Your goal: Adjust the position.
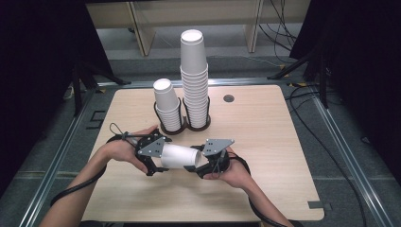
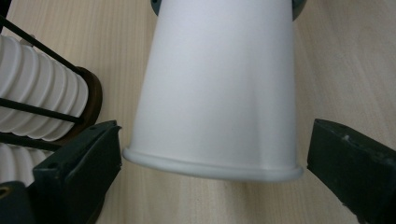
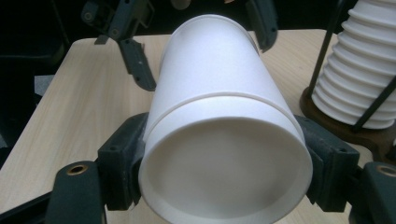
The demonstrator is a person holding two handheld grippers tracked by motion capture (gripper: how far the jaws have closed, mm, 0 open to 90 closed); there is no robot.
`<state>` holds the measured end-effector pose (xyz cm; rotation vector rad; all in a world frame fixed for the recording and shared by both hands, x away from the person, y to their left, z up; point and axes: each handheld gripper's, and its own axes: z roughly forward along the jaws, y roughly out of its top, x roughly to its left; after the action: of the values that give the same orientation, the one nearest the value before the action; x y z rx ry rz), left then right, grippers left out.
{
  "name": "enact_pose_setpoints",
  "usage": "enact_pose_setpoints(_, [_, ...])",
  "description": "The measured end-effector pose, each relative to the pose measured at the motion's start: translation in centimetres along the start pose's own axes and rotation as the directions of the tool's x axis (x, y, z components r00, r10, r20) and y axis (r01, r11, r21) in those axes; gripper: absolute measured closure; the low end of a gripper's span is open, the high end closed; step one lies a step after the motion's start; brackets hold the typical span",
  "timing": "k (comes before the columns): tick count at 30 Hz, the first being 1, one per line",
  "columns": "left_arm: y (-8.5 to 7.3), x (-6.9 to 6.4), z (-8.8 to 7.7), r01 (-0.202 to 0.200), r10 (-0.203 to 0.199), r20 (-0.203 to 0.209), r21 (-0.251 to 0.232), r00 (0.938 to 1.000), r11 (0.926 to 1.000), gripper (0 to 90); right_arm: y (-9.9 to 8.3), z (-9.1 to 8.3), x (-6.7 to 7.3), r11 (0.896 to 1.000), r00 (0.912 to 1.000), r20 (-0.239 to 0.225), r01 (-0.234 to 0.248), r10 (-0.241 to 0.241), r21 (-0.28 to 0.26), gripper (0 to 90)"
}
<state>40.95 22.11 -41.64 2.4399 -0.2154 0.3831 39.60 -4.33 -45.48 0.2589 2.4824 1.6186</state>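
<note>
Right gripper (image 3: 224, 154) is clamped on a white paper cup (image 1: 178, 156), both jaws pressing the cup's wall near one end; in the right gripper view that end faces the camera and the cup runs away from it toward the left gripper (image 3: 196, 42). The cup lies on its side, held level just above the wooden table (image 1: 265, 142), between the two hands at the near middle. In that view a ridge rings the wall partway along, so it may be two nested cups, hard to say. Left gripper (image 2: 212, 158) is released: its jaws stand wide on either side of the cup's rolled rim, small gaps both sides, no pad contact. Behind the hands a dark wire holder (image 1: 182, 124) carries two upside-down cup stacks, a short stack (image 1: 166, 104) on the left and a tall stack (image 1: 194, 78) on the right.
</note>
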Motion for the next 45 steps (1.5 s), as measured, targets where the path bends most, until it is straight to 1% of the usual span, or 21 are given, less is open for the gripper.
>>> enact_pose_setpoints(2, [-0.1,-0.1,0.1,-0.002,0.002,-0.001,0.001,1.0000,1.0000,2.5,-0.1,-0.1,-0.1,1.000,1.0000,-0.002,0.000,0.000,-0.006,27.4])
enact_pose_setpoints(3, [-0.2,-0.2,0.3,0.024,-0.024,0.000,-0.015,0.9997,0.9996,2.6,-0.1,-0.2,-0.1,1.000,1.0000,-0.005,-0.002,0.002,-0.001,27.4])
enact_pose_setpoints(4, [-0.3,-0.2,0.4,0.030,-0.031,-0.006,-0.028,0.9995,0.9992,2.7,-0.1,-0.2,-0.1,1.000,1.0000,-0.005,0.001,-0.001,-0.001,27.4])
enact_pose_setpoints(5, [-0.4,-0.1,0.3,0.024,-0.025,-0.010,-0.021,0.9997,0.9995,2.7,-0.1,-0.1,-0.1,1.000,1.0000,-0.001,0.001,-0.001,-0.008,27.4])
enact_pose_setpoints(12, [-0.7,-0.2,0.8,0.055,-0.055,-0.010,-0.042,0.9984,0.9976,2.6,-0.1,-0.2,-0.1,1.000,1.0000,-0.005,0.004,-0.004,0.003,27.4])
enact_pose_setpoints(13, [-0.7,-0.1,0.7,0.037,-0.037,-0.005,-0.025,0.9993,0.9990,2.5,-0.1,-0.1,-0.1,1.000,1.0000,-0.003,0.001,-0.001,-0.003,27.4])
enact_pose_setpoints(20, [-0.8,-0.2,1.1,0.058,-0.058,0.007,-0.037,0.9983,0.9976,2.8,0.0,0.0,0.0,1.000,0.9999,-0.011,0.012,-0.012,0.003,27.4])
enact_pose_setpoints(26, [-1.0,0.0,1.3,0.071,-0.069,0.030,-0.054,0.9971,0.9960,7.8,0.0,0.2,0.0,1.000,0.9997,-0.014,0.019,-0.019,0.000,27.5])
enact_pose_setpoints(27, [-1.0,0.1,1.2,0.057,-0.056,0.027,-0.045,0.9981,0.9974,9.1,0.0,0.2,0.0,1.000,0.9997,-0.017,0.020,-0.020,-0.002,27.4])
enact_pose_setpoints(28, [-1.0,0.0,1.3,0.078,-0.077,0.022,-0.065,0.9968,0.9948,10.2,0.0,0.2,0.0,1.000,0.9996,-0.015,0.022,-0.022,-0.001,27.5])
enact_pose_setpoints(30, [-1.0,0.2,1.1,0.065,-0.064,0.017,-0.060,0.9978,0.9960,11.1,0.0,0.2,-0.1,1.000,0.9997,-0.018,0.019,-0.019,-0.005,27.5])
enact_pose_setpoints(31, [-1.0,0.2,1.1,0.079,-0.078,0.018,-0.070,0.9968,0.9944,11.7,0.0,0.1,-0.1,1.000,0.9997,-0.018,0.017,-0.017,-0.006,27.5])
enact_pose_setpoints(33, [-0.9,0.2,1.0,0.078,-0.077,0.018,-0.061,0.9969,0.9951,12.6,0.0,0.2,-0.1,1.000,0.9996,-0.026,0.010,-0.011,-0.009,27.3])
enact_pose_setpoints(34, [-0.9,0.3,0.9,0.062,-0.061,0.012,-0.056,0.9980,0.9965,13.1,0.0,0.1,-0.2,1.000,0.9997,-0.025,0.003,-0.003,-0.009,27.2])
enact_pose_setpoints(35, [-0.8,0.2,0.9,0.075,-0.075,0.008,-0.065,0.9972,0.9950,13.6,0.0,0.1,-0.3,1.000,0.9995,-0.020,0.022,-0.023,-0.015,27.0])
enact_pose_setpoints(36, [-0.8,0.4,0.7,0.055,-0.054,0.013,-0.045,0.9984,0.9975,14.1,0.0,0.1,-0.3,1.000,0.9997,-0.019,0.018,-0.018,-0.018,26.6])
enact_pose_setpoints(39, [-0.6,0.3,0.6,0.049,-0.049,-0.001,-0.046,0.9988,0.9978,15.3,0.1,0.2,-0.3,1.000,0.9998,-0.019,0.008,-0.008,-0.018,26.2])
enact_pose_setpoints(41, [-0.5,0.3,0.3,0.023,-0.024,-0.013,-0.024,0.9996,0.9994,16.2,0.2,0.2,-0.4,1.000,0.9999,-0.013,0.009,-0.009,-0.018,26.0])
enact_pose_setpoints(42, [-0.4,0.3,0.4,0.042,-0.043,-0.022,-0.040,0.9989,0.9983,16.6,0.2,0.2,-0.4,1.000,0.9998,-0.016,0.008,-0.008,-0.015,25.8])
enact_pose_setpoints(44, [-0.3,0.6,0.2,0.028,-0.029,-0.013,-0.014,0.9995,0.9995,17.3,0.2,0.3,-0.5,1.000,0.9999,-0.010,-0.005,0.005,-0.023,25.5])
enact_pose_setpoints(45, [-0.2,0.6,0.3,0.044,-0.044,-0.022,-0.020,0.9988,0.9988,17.5,0.2,0.3,-0.6,1.000,1.0000,-0.004,0.000,0.000,-0.023,24.9])
